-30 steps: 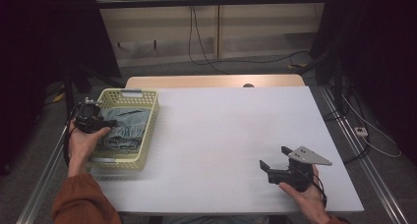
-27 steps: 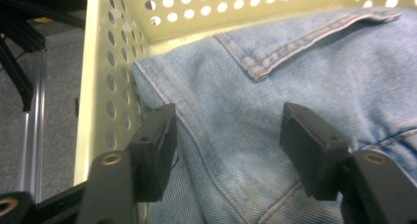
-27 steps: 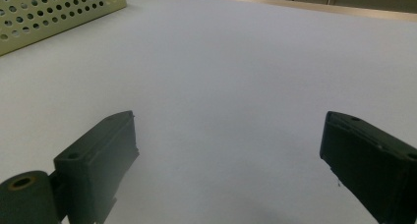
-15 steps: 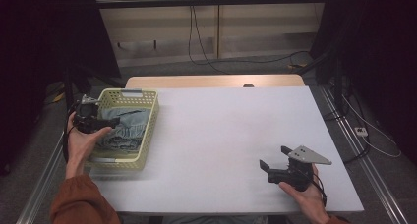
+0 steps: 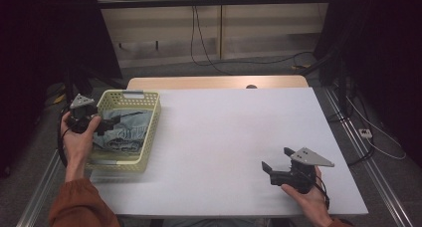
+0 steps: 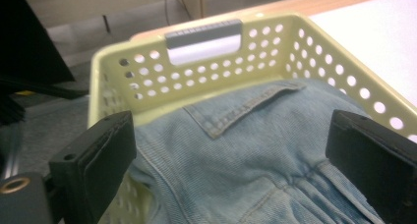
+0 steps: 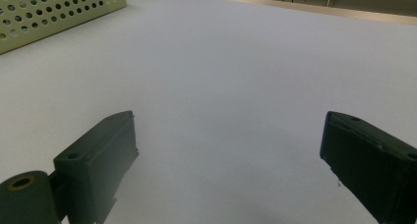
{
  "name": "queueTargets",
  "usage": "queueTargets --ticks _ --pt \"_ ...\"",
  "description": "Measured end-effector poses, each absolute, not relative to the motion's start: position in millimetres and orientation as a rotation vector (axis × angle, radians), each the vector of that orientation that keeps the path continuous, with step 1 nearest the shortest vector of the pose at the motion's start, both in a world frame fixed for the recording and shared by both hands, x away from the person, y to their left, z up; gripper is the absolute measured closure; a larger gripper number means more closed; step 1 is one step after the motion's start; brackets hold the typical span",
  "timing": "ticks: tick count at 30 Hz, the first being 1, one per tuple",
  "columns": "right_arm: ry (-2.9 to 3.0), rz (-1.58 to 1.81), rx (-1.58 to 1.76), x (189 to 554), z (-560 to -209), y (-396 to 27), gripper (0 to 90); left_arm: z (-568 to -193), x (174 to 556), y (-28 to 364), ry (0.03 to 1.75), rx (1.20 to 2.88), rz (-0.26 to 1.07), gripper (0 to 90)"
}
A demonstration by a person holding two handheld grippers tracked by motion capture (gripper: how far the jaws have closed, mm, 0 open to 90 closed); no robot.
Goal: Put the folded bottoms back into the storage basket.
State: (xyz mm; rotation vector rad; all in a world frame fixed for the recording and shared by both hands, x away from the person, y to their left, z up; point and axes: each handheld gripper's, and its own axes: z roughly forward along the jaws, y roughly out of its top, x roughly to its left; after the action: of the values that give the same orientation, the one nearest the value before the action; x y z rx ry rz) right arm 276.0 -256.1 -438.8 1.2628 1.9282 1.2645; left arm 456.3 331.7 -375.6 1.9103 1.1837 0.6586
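Observation:
A folded pair of light blue jeans (image 5: 128,133) lies in a pale yellow perforated basket (image 5: 152,130) at the table's left side. My left gripper (image 5: 110,123) reaches in over the basket's left wall. Its jaws have just been opening and now stand wide, with the denim (image 6: 255,184) lying between and below them, and the pads (image 6: 105,150) clear of the cloth. My right gripper (image 5: 274,158) rests in a hand near the front right of the white table (image 5: 224,132), open, with only bare table between its jaws (image 7: 231,135).
The basket's far wall carries a grey label holder (image 6: 204,40). A corner of the basket (image 7: 49,13) shows far off in the right gripper view. A wooden strip (image 5: 214,82) edges the table's far side, and metal rails (image 5: 368,157) run along both sides.
The left gripper's jaws have spread apart over the jeans, which stay in the basket. The left hand has barely shifted, and the right gripper has kept still.

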Motion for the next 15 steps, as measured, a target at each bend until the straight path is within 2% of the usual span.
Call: queueTargets --ticks 15 --pt "1.930 1.258 1.259 275.7 -438.8 -255.3 6.9 -363.6 435.7 327.1 1.126 1.878 0.666 5.2"
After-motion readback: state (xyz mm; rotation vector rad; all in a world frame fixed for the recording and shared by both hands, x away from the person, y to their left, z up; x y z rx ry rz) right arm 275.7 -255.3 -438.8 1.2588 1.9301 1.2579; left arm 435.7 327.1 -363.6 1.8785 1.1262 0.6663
